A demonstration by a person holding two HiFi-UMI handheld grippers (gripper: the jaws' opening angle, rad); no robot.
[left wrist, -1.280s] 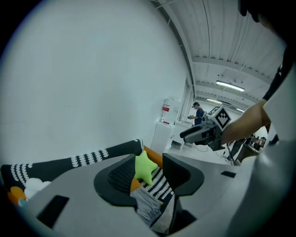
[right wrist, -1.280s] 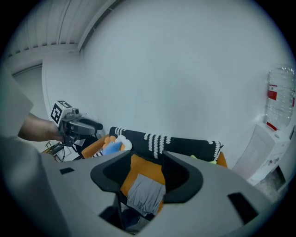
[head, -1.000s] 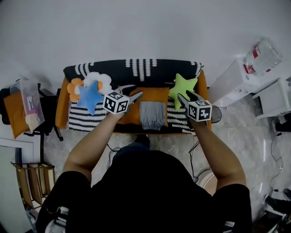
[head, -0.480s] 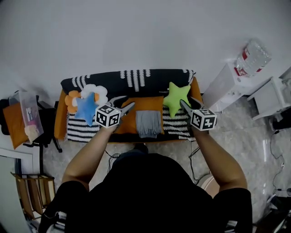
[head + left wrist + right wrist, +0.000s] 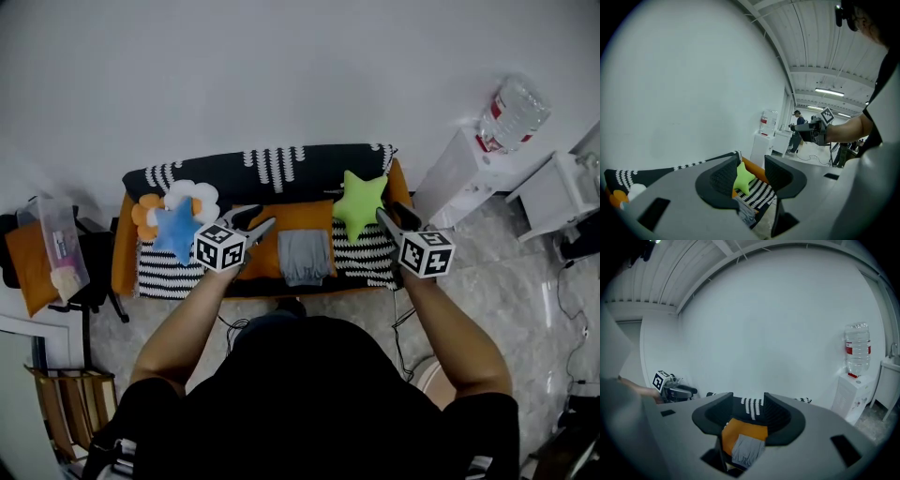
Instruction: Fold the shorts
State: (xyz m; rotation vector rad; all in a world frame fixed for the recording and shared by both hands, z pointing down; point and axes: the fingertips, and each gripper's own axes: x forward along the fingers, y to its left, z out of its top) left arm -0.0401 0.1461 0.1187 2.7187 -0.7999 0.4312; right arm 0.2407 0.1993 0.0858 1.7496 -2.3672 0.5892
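Grey shorts [image 5: 305, 256] lie folded on the sofa's orange cushion [image 5: 302, 215], while the left gripper [image 5: 255, 222] and right gripper [image 5: 392, 216] hover clear, jaws apart and empty, so folding looks finished and only drawing back remains.

**Half-Seen and Unreadable**

Can see only a strip of the grey shorts [image 5: 746, 213] past the left gripper [image 5: 751, 174] in its own view. Lose one tip of the blue star cushion [image 5: 176, 230] behind that gripper's marker cube [image 5: 220, 248] in the head view. Cannot read print on the water bottle [image 5: 513, 111].
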